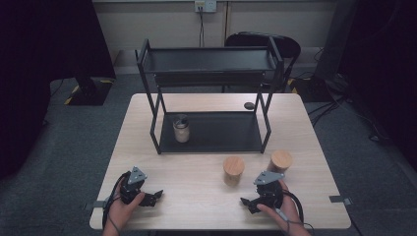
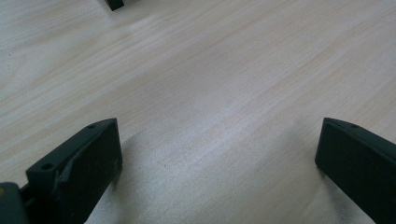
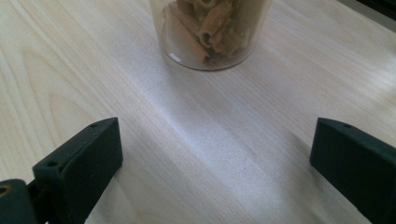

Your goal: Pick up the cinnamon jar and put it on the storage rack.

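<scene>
Two glass jars with wooden lids stand on the table, one [image 1: 233,169] at front centre and one [image 1: 280,161] to its right. A third jar [image 1: 181,129] with a dark top sits on the lower shelf of the black rack [image 1: 211,61]. My left gripper [image 1: 153,197] rests open at the front left, with bare table between its jaws [image 2: 217,135]. My right gripper [image 1: 247,204] stands open at the front right, below the front-centre jar. In the right gripper view a clear jar of pasta pieces [image 3: 210,32] stands just ahead of the open gripper [image 3: 215,135], apart from the jaws.
The two-tier rack takes up the middle and back of the light wooden table [image 1: 196,177]. A small dark object [image 1: 249,105] lies behind the rack's right leg. One rack foot [image 2: 114,3] shows ahead of the left gripper. A black chair [image 1: 265,42] stands behind the table.
</scene>
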Available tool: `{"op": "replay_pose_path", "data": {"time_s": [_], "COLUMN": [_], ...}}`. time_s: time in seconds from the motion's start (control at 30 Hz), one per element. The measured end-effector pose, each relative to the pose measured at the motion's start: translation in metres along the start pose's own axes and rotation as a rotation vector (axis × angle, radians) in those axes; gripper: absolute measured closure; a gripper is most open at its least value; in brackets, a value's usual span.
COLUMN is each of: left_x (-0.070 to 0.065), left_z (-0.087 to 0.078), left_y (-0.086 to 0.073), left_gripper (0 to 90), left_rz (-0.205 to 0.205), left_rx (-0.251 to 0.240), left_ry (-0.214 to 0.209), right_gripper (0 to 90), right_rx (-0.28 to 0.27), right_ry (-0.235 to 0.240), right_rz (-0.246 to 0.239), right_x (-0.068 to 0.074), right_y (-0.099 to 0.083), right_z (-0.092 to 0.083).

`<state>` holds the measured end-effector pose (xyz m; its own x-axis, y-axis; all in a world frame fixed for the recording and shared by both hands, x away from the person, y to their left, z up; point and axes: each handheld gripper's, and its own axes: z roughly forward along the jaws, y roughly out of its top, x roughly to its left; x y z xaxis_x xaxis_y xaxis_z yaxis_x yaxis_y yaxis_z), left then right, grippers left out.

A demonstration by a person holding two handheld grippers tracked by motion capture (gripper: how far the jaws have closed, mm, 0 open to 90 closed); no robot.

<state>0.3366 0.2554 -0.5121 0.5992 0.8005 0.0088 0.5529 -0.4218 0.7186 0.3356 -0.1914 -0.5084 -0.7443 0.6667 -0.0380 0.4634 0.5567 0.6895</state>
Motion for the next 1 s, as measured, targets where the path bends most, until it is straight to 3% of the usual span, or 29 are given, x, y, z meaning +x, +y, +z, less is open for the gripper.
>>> {"op": "replay_pose_path", "data": {"time_s": [0.4, 0.57, 1.0], "left_x": [0.0, 0.0, 0.0], "left_z": [0.0, 0.0, 0.0], "left_y": [0.0, 0.0, 0.0], "left_gripper": [0.1, 0.1, 0.1], "left_rz": [0.0, 0.0, 0.0], "left_rx": [0.0, 0.0, 0.0], "left_ry": [0.0, 0.0, 0.0], "right_gripper": [1.3, 1.2, 1.2], "right_rx": [-0.029, -0.045, -0.051], "right_ry": [0.013, 0.041, 0.035], "right_rz": [0.003, 0.05, 0.034], "right_x": [-0.003, -0.007, -0.009], "right_y": [0.007, 0.008, 0.014], "right_z": [-0.004, -0.006, -0.002]}}
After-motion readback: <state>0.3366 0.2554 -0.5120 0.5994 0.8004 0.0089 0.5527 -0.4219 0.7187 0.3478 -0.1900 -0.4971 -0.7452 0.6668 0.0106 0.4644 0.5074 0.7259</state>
